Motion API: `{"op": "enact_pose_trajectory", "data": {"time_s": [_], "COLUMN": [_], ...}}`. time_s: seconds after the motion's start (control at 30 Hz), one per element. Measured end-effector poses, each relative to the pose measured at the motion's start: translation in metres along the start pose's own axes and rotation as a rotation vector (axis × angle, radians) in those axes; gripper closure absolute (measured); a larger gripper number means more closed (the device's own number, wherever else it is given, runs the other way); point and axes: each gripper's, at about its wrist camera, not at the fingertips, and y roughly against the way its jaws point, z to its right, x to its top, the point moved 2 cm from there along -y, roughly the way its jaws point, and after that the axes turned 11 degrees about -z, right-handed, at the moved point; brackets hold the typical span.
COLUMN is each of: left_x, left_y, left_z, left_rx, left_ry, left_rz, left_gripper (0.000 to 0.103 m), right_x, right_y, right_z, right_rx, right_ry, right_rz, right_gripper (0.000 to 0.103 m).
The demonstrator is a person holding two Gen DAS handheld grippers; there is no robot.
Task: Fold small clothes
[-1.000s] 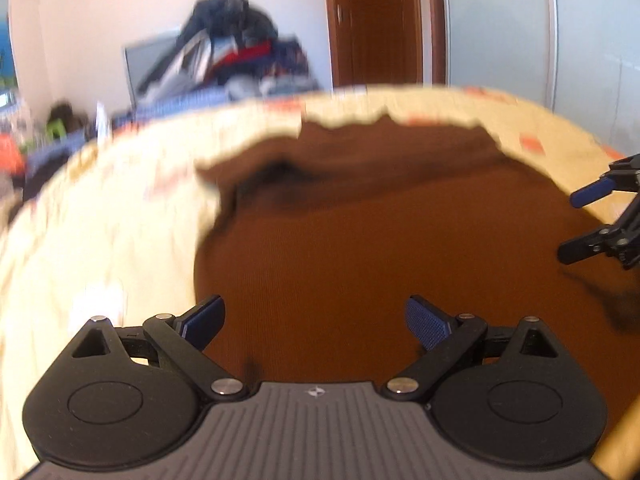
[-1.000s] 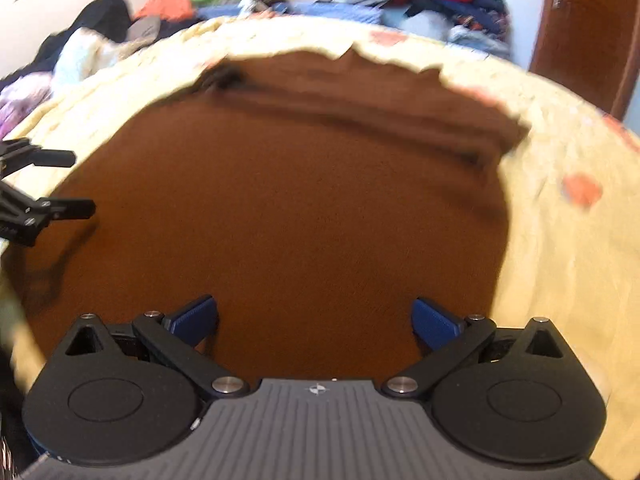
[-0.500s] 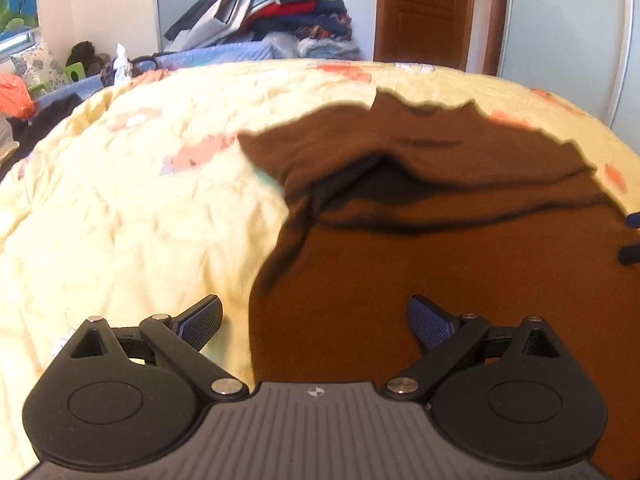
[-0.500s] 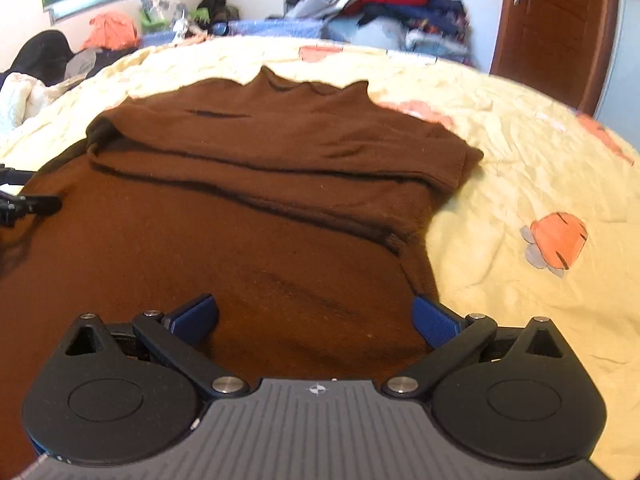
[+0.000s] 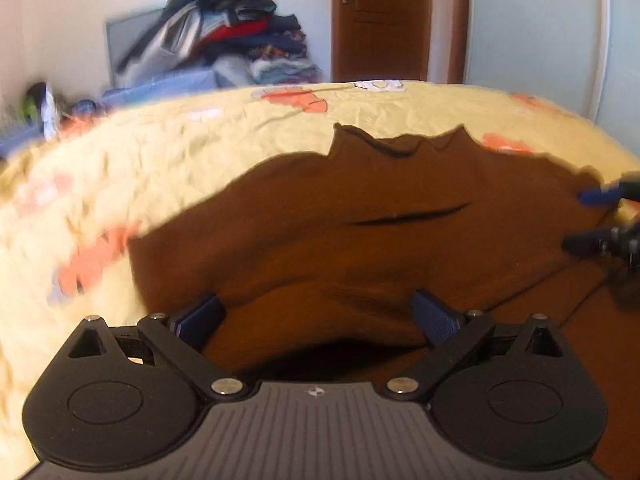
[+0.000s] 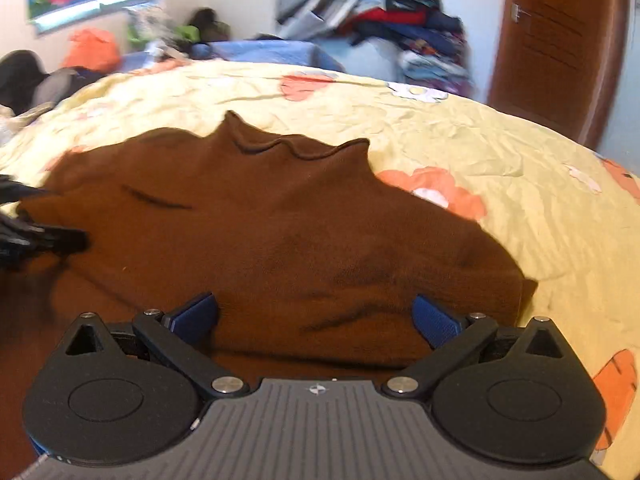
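Hovering low over a brown sweater spread on a yellow floral bedspread, two hand-held grippers work side by side, with the collar pointing away toward the far edge of the bed. The left gripper has its blue-padded fingers spread wide and grips nothing; a raised fold of knit lies between them, close to the pads, though contact cannot be confirmed. The right gripper is equally wide open and empty-handed, poised above the folded-over band of cloth near the garment's right edge. In each wrist view the other gripper's fingertips show at the frame's margin, over the same fabric.

The step in hand appears to be taking hold of the doubled edge for the next fold. To do it well, each pair of fingers should straddle the fold line squarely and come down until the lower pad slips beneath both layers before closing, so no layer is left behind. Both hands would best pinch level with each other, keeping the edge straight when lifted. The soft knit is likely to stretch and sag, so a slow, even lift seems wise. A pile of clothes sits well apart beyond the bed, beside a wooden door.
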Motion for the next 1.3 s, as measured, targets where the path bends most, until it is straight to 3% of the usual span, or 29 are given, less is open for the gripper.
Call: {"op": "enact_pose_trajectory", "data": {"time_s": [0.2,0.3,0.37,0.43,0.47,0.53,0.57,0.6,0.67,0.83,0.9,1.0,1.07,1.1,1.13,1.17,1.2,1.3], "left_x": [0.005,0.000,-0.013,-0.029,-0.036,-0.051,-0.060,-0.064,-0.074,-0.100,-0.103,-0.116,-0.136,-0.150,-0.161,-0.167,-0.173,-0.198], "left_y": [-0.003,0.014,0.036,0.047,0.045,0.036,0.040,0.043,0.051,0.081,0.096,0.108,0.103,0.108,0.115,0.122,0.129,0.156], "left_z": [-0.003,0.014,0.021,0.038,0.047,0.059,0.059,0.055,0.036,0.016,0.028,0.061,0.079,0.084,0.084,0.079,0.073,0.056], "left_rx": [0.072,0.178,0.104,0.019,0.002,0.025,0.040,0.034,0.045,0.118,0.070,-0.042,-0.040,-0.004,-0.011,-0.030,-0.024,0.020], "left_ry": [0.014,0.039,0.045,0.039,0.025,-0.028,-0.052,-0.057,-0.034,0.018,0.052,-0.004,-0.067,-0.105,-0.114,-0.095,-0.082,-0.040], "left_rz": [0.006,0.015,0.061,0.057,0.024,-0.039,0.005,-0.001,-0.019,-0.042,-0.035,-0.009,-0.066,-0.007,0.006,-0.014,-0.019,-0.045], "left_gripper": [0.000,0.002,0.001,0.001,0.001,0.000,0.000,0.000,0.000,0.001,0.002,0.001,0.000,0.000,0.000,0.000,0.000,0.000], "right_x": [-0.002,-0.006,-0.016,-0.029,-0.034,-0.046,-0.054,-0.064,-0.079,-0.110,-0.106,-0.109,-0.120,-0.132,-0.146,-0.158,-0.166,-0.190], "right_y": [0.001,0.013,0.037,0.055,0.056,0.047,0.042,0.046,0.057,0.092,0.101,0.115,0.109,0.104,0.111,0.115,0.120,0.146], "right_z": [-0.001,-0.007,-0.018,-0.033,-0.043,-0.062,-0.069,-0.074,-0.061,-0.033,-0.045,-0.085,-0.114,-0.126,-0.126,-0.121,-0.109,-0.090], "right_rx": [-0.040,-0.094,-0.136,-0.032,0.019,0.060,0.042,0.001,0.028,-0.026,-0.104,-0.005,0.036,0.025,0.022,0.043,0.084,0.053], "right_ry": [0.003,0.014,-0.030,-0.040,-0.032,0.014,0.049,0.100,0.069,0.038,0.016,0.086,0.179,0.237,0.228,0.201,0.145,0.114], "right_rz": [0.009,0.014,0.035,0.073,0.053,-0.043,-0.073,-0.035,-0.036,-0.056,-0.075,-0.028,-0.074,-0.102,-0.028,-0.017,-0.029,-0.057], "right_gripper": [0.000,0.000,0.000,0.000,0.000,0.000,0.000,0.000,0.000,0.000,0.000,0.000,0.000,0.001,0.000,0.000,0.000,0.000]}}
